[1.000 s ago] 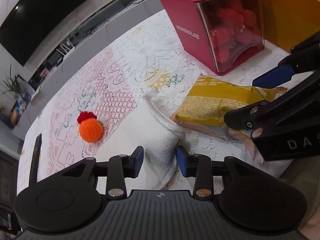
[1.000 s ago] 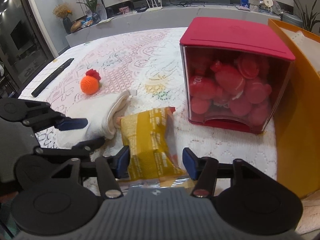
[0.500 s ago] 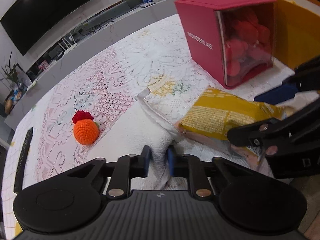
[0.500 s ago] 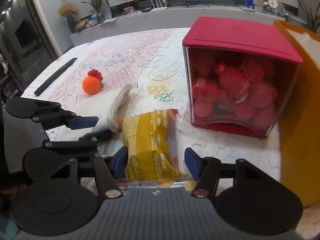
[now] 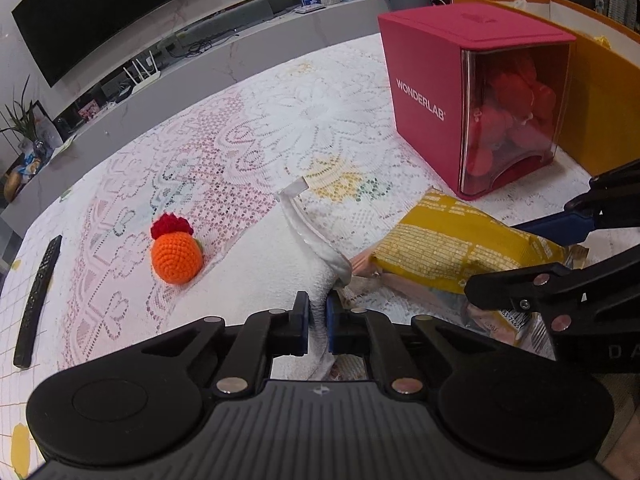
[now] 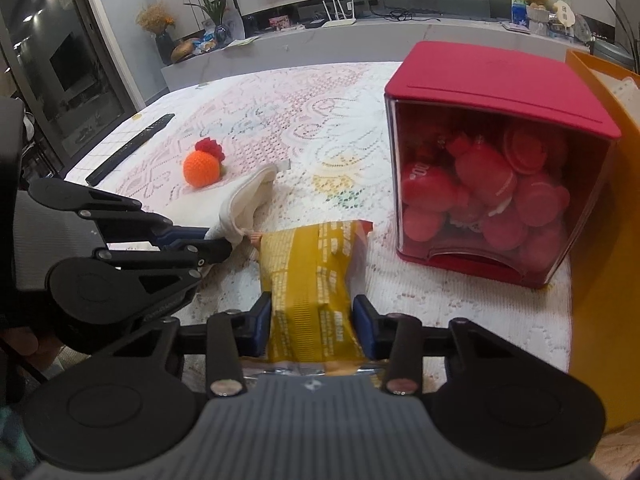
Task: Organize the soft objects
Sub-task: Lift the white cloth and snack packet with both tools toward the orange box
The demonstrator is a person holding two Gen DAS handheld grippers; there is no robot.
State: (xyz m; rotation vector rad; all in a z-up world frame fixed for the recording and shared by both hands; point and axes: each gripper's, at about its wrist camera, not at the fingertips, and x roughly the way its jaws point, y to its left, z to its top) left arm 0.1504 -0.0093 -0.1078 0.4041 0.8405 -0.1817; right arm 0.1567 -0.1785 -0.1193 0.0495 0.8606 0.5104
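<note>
Pinching the white cloth (image 5: 256,276) tightly with the left gripper (image 5: 318,322), and clasping the yellow packet (image 6: 312,280) on both sides with the right gripper (image 6: 313,320). Both lying on the lace table cover (image 5: 280,128), touching. Better to lift slowly, separately, without dragging. Counted: one cloth, one packet, one orange knitted ball (image 5: 176,256), one red box (image 6: 496,160).

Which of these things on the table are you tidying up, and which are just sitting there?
Being tidied:
- white cloth, pinched by the left gripper
- yellow packet, squeezed by the right gripper
- orange crochet toy, soft and probably next

Just lying about:
- black remote
- red box of red toys
- orange bag, perhaps where things go
</note>
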